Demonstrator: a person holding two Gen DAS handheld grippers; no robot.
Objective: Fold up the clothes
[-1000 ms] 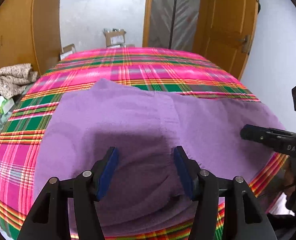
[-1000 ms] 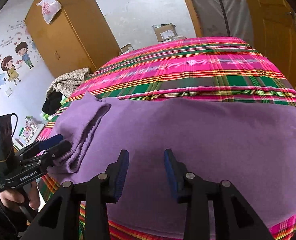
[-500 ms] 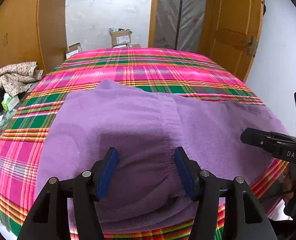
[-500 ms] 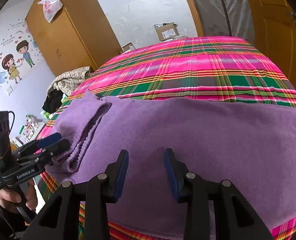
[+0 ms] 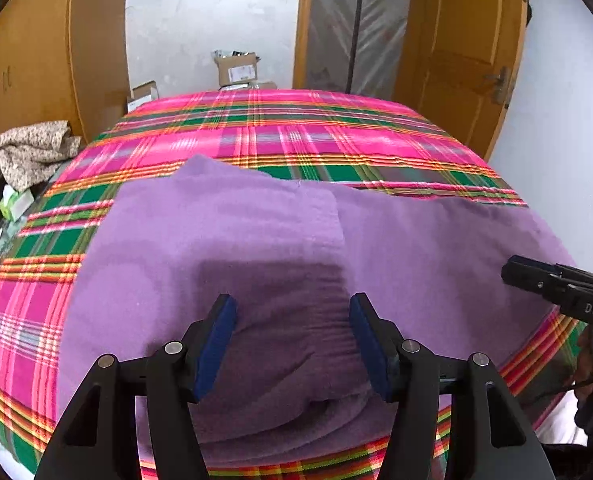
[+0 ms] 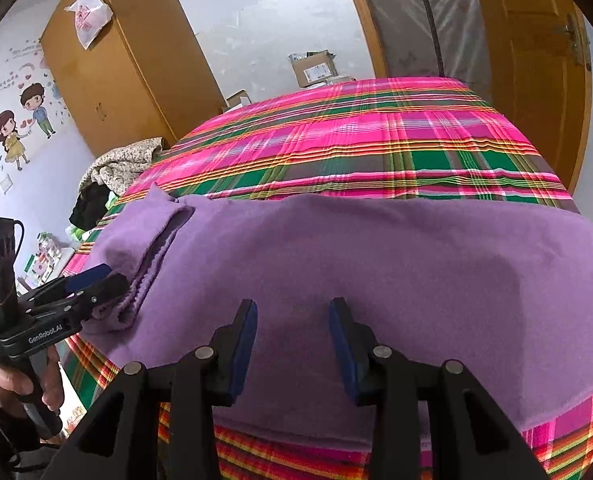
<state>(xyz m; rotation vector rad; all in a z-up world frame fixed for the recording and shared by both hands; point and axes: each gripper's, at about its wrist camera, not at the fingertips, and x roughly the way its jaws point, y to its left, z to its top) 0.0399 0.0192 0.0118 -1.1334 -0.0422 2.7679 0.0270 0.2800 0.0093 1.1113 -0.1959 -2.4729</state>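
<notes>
A purple knit garment (image 5: pixel 416 248) lies spread across the near part of the plaid bed. Its left part is folded over, showing a ribbed cuff edge (image 6: pixel 152 268). My left gripper (image 5: pixel 292 312) hovers open over that folded part, with cloth below the blue pads but nothing pinched. My right gripper (image 6: pixel 294 312) hovers open over the flat middle of the garment (image 6: pixel 376 264). Each gripper also shows in the other's view: the left gripper (image 6: pixel 92 280) beside the cuff, the right gripper (image 5: pixel 536 280) over the garment's right end.
The pink and green plaid bedcover (image 5: pixel 296 136) stretches away bare beyond the garment. A heap of clothes (image 5: pixel 28 148) sits left of the bed, by a wooden wardrobe (image 6: pixel 128 72). Cardboard boxes (image 5: pixel 236 68) stand past the far end. A wooden door (image 5: pixel 464 60) is at the right.
The right gripper has drifted slightly sideways over the garment. Both pairs of jaws keep the same spacing, and the garment lies as before.
</notes>
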